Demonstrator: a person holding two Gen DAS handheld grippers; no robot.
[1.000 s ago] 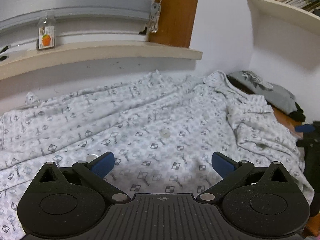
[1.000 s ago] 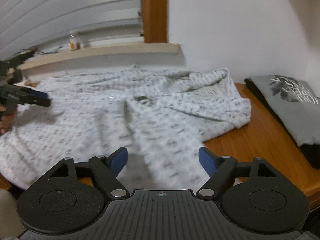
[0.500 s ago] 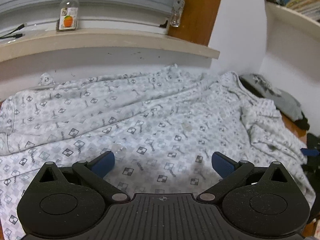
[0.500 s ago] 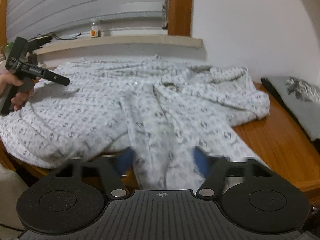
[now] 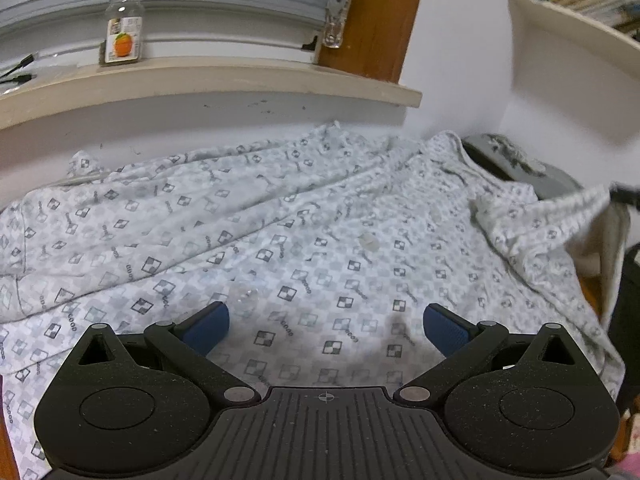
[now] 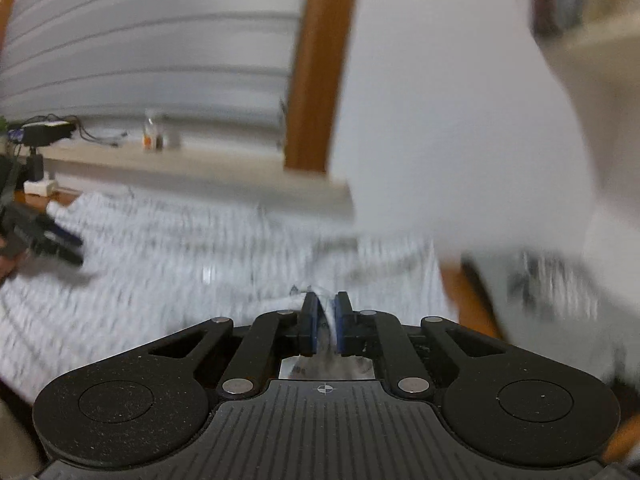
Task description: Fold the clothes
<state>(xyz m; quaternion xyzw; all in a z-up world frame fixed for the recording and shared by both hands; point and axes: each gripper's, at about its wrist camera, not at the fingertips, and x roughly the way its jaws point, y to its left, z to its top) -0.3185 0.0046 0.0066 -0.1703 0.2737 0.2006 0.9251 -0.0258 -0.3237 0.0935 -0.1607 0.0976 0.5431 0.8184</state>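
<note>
The patterned shirt (image 5: 280, 248) lies spread across the wooden table (image 6: 460, 292), its long axis running left to right, collar end toward the far right beside a folded grey garment (image 5: 520, 164). The left gripper (image 5: 326, 326) hovers over the shirt's near middle, jaws wide apart, nothing between them. The cloth is thin, white, wrinkled, printed with small grey checks. At the shirt's right edge the right gripper (image 6: 325, 322) is closing its blue pads on a pinched fold of the fabric
</note>
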